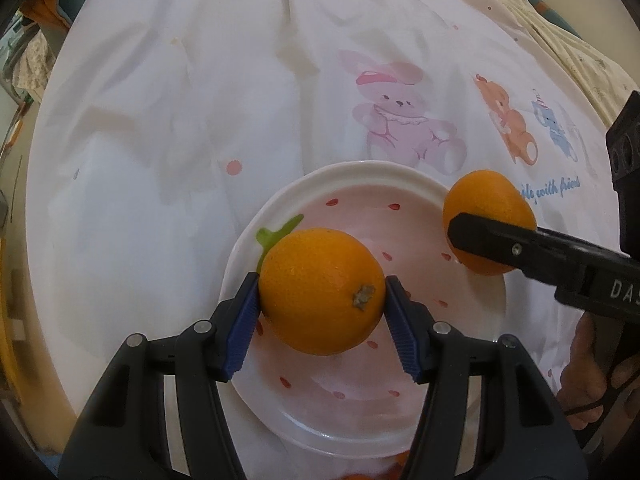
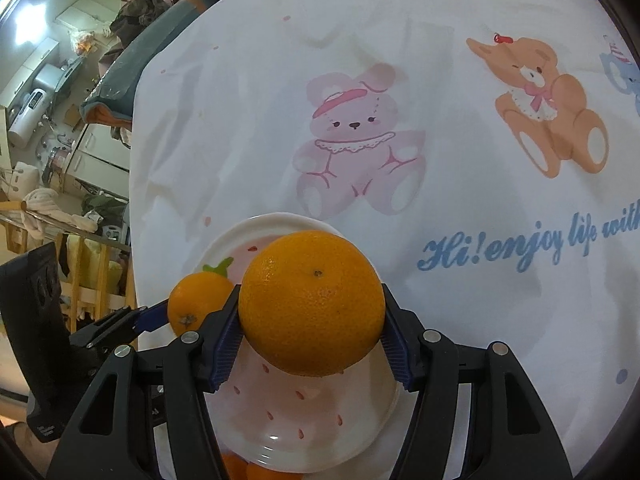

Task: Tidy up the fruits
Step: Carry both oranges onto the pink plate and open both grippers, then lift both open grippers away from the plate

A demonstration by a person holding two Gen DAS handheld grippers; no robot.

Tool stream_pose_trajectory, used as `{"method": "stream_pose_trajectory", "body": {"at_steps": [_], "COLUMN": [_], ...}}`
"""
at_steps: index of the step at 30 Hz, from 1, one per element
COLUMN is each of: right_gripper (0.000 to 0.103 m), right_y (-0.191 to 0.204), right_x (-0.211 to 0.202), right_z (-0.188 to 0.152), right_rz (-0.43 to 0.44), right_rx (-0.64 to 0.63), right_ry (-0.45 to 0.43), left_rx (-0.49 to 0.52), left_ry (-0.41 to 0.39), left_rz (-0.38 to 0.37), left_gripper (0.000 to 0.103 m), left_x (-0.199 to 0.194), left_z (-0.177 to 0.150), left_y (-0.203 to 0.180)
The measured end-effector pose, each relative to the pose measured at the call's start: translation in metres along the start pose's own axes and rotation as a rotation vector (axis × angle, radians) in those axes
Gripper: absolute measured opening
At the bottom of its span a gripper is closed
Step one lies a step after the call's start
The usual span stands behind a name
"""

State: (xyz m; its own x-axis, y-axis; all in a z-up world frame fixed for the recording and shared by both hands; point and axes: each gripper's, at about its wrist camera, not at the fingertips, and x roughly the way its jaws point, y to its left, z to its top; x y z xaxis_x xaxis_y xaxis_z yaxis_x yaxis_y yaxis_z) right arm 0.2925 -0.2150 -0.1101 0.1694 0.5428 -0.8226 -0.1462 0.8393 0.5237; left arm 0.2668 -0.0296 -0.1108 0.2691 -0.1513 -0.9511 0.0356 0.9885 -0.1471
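- My left claw (image 1: 322,300) pinches an orange (image 1: 320,290). The blue pads (image 1: 242,320) press on both sides of it.
- This orange hangs over the left part of the plate (image 1: 280,204). Its little brown stem end points at me.
- My right claw (image 2: 312,320) pinches a second orange (image 2: 312,302). It is squeezed between the pads too, and it looks like the bigger one.
- From my left claw's camera, the second orange sits by the right rim of the plate, and I cannot tell if it is over the plate or just past the edge.
- The two oranges are near each other but not touching.
- The plate is white and pink, with red seed marks and a green leaf, like a strawberry. It has no fruit on it yet.
- The plate rests on a white cloth (image 2: 440,20) with a pink bunny, a brown bear and blue writing. The pictures lie far from me, past the plate.
- Something orange peeks out at the near edge of the plate (image 2: 234,466). It may be more fruit, but I cannot tell.
- I think the job is only part done. Both oranges are picked up, but none is set down.
- What is left, I think: lower each orange onto the plate, let go, then get any other fruit.
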Motion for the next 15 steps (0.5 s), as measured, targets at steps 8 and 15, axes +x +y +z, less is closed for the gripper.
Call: {"method": "stream_pose_trajectory", "body": {"at_steps": [8,15], "right_gripper": [0.084,0.084], "right_y": [-0.007,-0.004], "right_x": [-0.002,-0.02], "right_z": [0.002,0.005], "right_rz": [0.068,0.045], "right_rx": [0.04,0.023], "right_ry": [-0.005,-0.069], "left_rx": [-0.025,0.024], "left_ry": [0.054,0.016], "left_rz": [-0.043,0.023], "left_gripper": [0.059,0.072], "left_x": [0.009,0.0], "left_z": [0.0,-0.004], "left_y": [0.006,0.0]}}
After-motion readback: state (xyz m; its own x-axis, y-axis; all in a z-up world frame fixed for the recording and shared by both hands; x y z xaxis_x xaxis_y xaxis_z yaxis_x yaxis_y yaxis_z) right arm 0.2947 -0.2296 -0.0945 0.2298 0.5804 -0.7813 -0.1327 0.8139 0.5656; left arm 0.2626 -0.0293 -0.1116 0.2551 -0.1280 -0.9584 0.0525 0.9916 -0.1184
